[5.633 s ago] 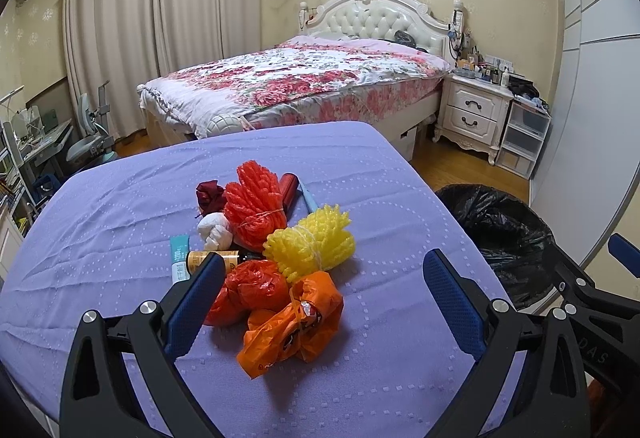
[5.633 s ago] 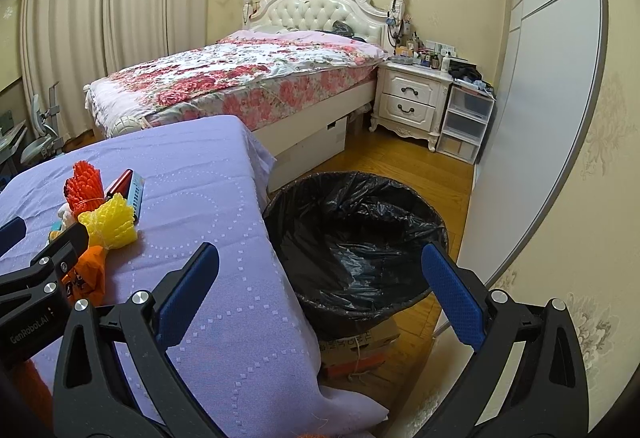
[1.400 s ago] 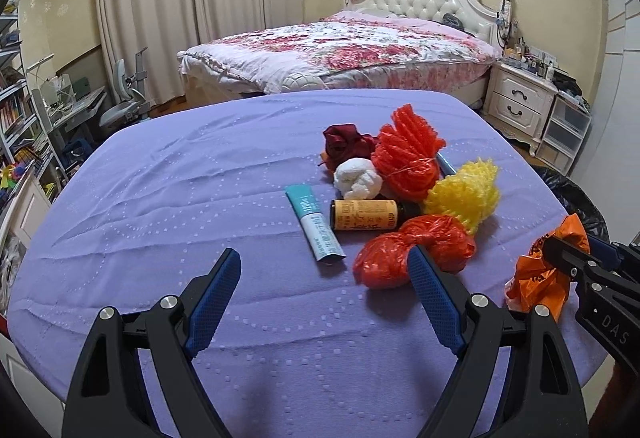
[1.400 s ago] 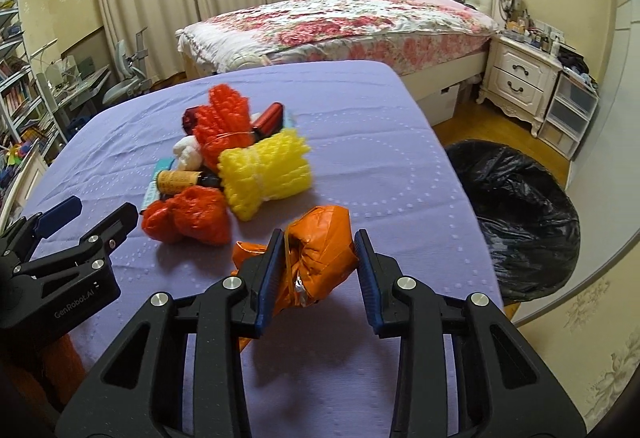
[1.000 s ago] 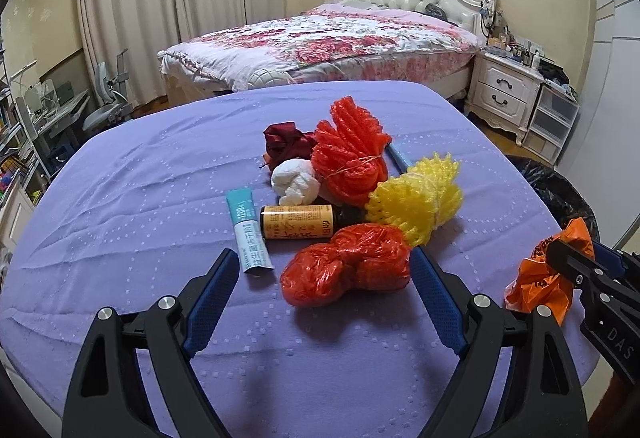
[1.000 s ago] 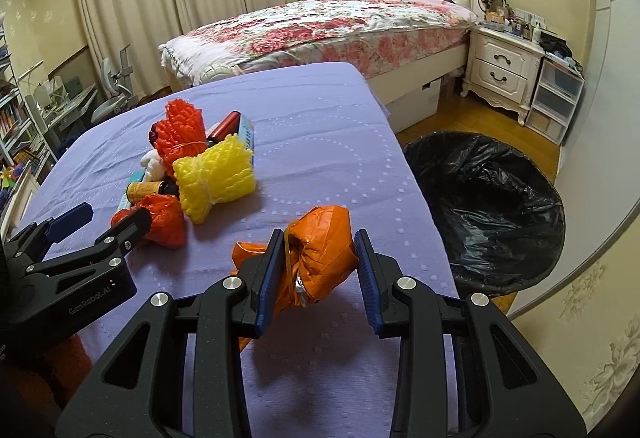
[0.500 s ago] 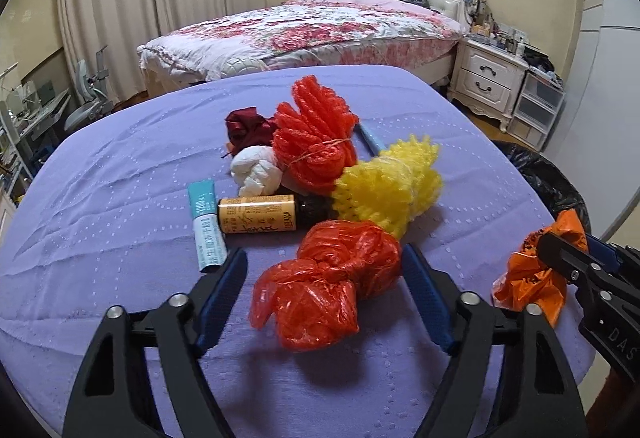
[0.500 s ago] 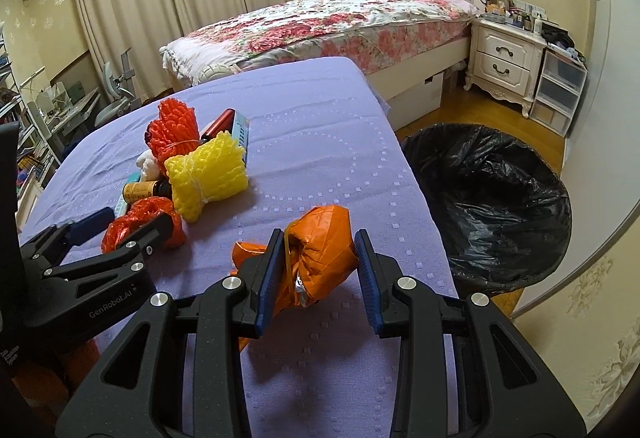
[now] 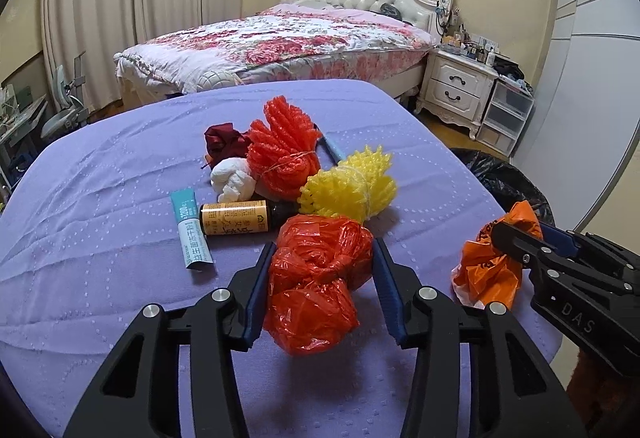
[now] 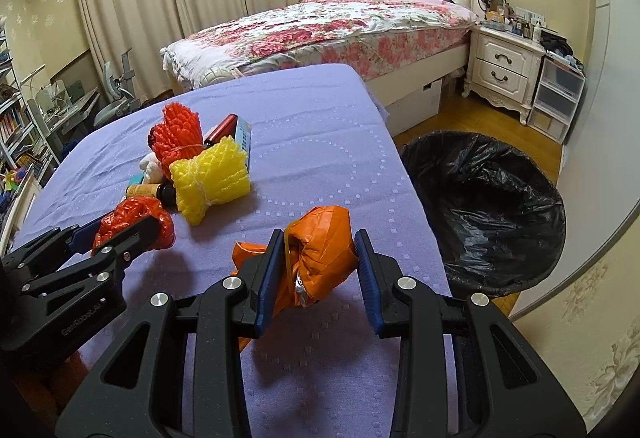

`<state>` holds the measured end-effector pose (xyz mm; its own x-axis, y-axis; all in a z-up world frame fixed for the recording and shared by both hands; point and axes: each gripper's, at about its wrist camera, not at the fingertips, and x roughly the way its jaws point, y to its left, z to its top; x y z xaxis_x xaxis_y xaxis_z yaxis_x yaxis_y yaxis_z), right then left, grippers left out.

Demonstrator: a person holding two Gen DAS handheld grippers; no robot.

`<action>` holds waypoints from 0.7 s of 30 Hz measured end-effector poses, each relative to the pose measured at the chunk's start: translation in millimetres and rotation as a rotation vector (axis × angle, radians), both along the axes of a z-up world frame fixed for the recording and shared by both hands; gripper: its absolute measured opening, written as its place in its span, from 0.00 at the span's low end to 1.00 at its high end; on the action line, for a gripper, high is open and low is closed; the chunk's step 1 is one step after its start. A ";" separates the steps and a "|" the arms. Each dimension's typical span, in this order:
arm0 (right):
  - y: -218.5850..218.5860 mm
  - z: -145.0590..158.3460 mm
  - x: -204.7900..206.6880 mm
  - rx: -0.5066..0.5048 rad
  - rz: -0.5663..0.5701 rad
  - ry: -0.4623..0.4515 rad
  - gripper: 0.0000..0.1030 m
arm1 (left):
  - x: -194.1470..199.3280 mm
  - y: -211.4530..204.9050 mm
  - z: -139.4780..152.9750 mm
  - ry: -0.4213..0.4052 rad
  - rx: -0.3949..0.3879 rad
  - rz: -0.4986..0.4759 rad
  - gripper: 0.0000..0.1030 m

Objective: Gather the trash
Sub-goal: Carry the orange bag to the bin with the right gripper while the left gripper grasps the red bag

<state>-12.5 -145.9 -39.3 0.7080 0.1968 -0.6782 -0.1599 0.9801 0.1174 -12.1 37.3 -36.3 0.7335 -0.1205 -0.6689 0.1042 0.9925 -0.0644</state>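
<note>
My left gripper [image 9: 320,286] is shut on a crumpled red plastic bag [image 9: 320,278] on the purple table [image 9: 100,197]. My right gripper [image 10: 316,270] is shut on a crumpled orange plastic bag [image 10: 320,250] and holds it above the table's right side; the orange bag also shows in the left wrist view [image 9: 496,262]. Behind the red bag lie a yellow foam net [image 9: 348,189], a red-orange foam net [image 9: 284,157], a white wad [image 9: 234,181], a dark red wad [image 9: 224,141], a small brown bottle [image 9: 236,217] and a teal tube [image 9: 190,234].
A bin lined with a black bag [image 10: 488,205] stands on the floor right of the table. A flowered bed [image 10: 320,25] and a white nightstand [image 10: 504,73] are beyond. Shelves and a desk [image 10: 24,125] stand at the far left.
My left gripper has moved forward over the red bag and shut on it. My right gripper keeps hold of the orange bag, which it picked up off the table earlier.
</note>
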 end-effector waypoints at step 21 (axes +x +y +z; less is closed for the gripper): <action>-85.9 38.0 39.2 -0.087 -0.192 -0.119 0.34 | 47.6 -81.1 49.0 -0.140 -0.054 -0.171 0.46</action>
<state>26.8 -231.8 -1.3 0.8027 -0.0050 -0.5964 0.0230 0.9995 0.0226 35.5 -43.8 12.7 0.7846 -0.2836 -0.5513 0.2822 0.9552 -0.0897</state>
